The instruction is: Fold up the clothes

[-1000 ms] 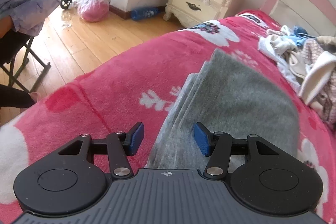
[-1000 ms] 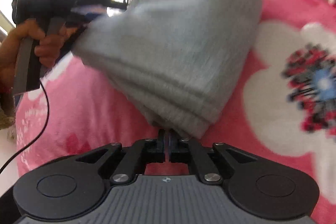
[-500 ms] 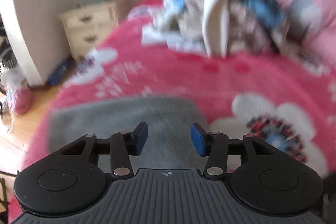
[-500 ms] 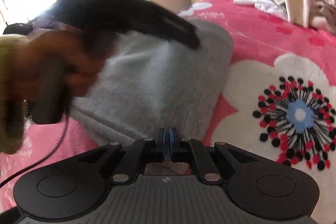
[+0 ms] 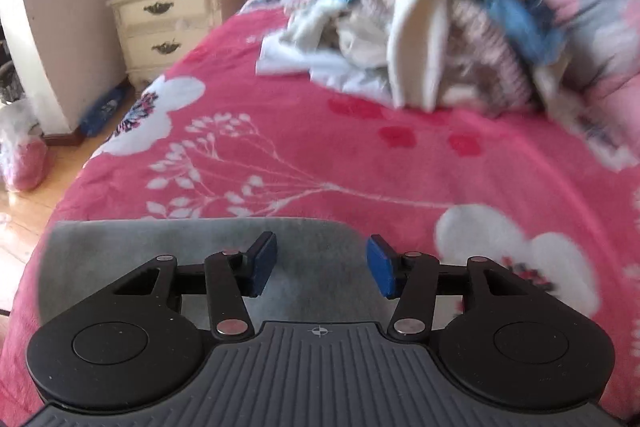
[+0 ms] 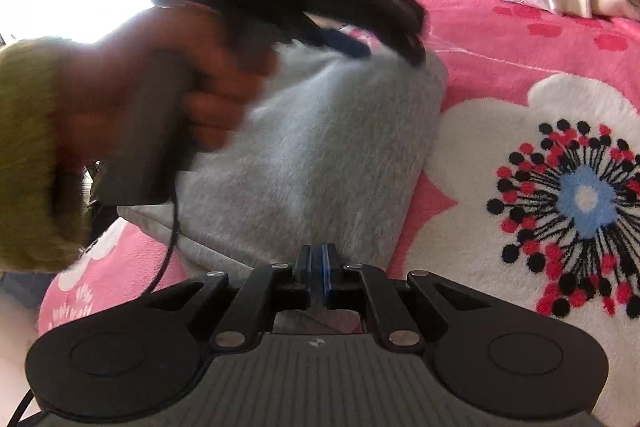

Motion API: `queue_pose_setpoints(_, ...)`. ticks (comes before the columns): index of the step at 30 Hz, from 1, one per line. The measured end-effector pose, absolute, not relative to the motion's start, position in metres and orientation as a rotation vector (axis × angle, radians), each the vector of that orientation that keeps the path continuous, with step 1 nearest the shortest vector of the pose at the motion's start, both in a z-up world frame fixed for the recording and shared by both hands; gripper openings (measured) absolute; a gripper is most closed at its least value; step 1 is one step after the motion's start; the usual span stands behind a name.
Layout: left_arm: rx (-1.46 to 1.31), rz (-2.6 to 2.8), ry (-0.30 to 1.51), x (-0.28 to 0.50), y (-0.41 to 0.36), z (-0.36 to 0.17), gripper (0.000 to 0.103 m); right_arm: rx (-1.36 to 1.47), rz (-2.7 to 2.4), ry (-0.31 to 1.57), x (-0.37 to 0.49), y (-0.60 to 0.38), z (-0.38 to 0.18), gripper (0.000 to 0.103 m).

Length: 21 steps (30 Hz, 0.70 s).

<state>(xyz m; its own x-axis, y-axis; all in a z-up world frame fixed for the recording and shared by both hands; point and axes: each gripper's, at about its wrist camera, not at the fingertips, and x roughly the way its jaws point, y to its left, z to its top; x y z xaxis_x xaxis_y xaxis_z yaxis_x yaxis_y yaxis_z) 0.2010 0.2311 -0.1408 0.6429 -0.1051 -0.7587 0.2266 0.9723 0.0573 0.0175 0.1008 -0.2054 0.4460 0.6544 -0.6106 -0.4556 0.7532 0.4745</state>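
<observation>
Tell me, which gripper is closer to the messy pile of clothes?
Left. The left gripper hovers over the grey garment's far side, facing the pile; the right gripper sits at its near edge.

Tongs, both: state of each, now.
Left tongs: open, nothing between the pads, over the grey garment.
Right tongs: shut at the garment's near edge; cannot tell whether they pinch it.

Each gripper (image 5: 322,263) is black plastic with a ribbed grey base, two round discs, silver screws and blue pads (image 5: 380,267). A thin black cable (image 6: 170,227) hangs from the handle. The blurred sleeve (image 6: 28,147) looks olive-green, perhaps knitted.
</observation>
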Motion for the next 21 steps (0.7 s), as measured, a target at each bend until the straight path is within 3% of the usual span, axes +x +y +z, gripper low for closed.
queue_pose_setpoints(5,0.083,-0.042,0.942,0.227,0.223,-0.156,0.054,0.324,0.708,0.893,0.022,0.094,-0.209,0.005)
queue_pose_setpoints(11,0.253,0.037,0.961,0.227,0.196,-0.144,0.052,0.384,0.712,0.912,0.022,0.089,-0.212,0.005)
queue_pose_setpoints(17,0.513,0.083,0.877,0.188,0.177,-0.095,0.051,0.429,0.721,0.933,0.028,0.085,-0.217,0.005)
queue_pose_setpoints(21,0.583,0.154,0.963,0.153,0.196,-0.095,0.051,0.446,0.726,0.942,0.031,0.082,-0.220,0.005)
